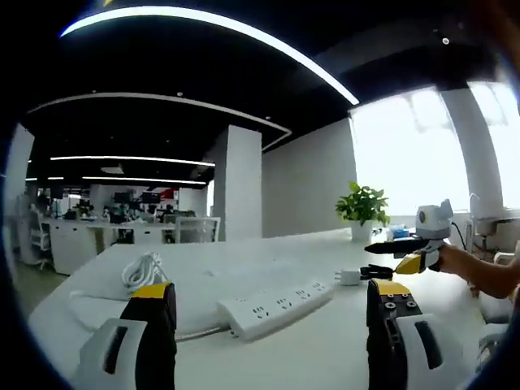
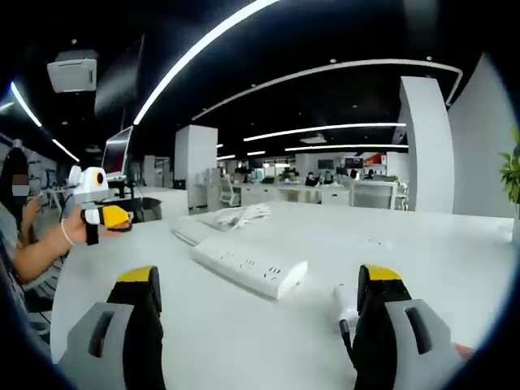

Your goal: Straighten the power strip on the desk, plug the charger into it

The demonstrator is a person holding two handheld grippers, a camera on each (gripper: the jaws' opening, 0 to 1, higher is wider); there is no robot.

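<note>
Open-plan office, long white desk [image 1: 244, 268]. Power strip [image 1: 275, 306] lies angled mid-desk, coiled cable [image 1: 145, 270] behind it. Left gripper [image 1: 272, 305] spread, hovering near the strip. Right gripper [image 2: 256, 288] spread too, white charger [image 2: 344, 301] just inside its right jaw, unpinched.

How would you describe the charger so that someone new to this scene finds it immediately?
Start from the long white desk with the potted plant at its far end. Before the plant lies a white power strip. The charger is the small white block beyond the strip's end, with a black cable attached.
</note>
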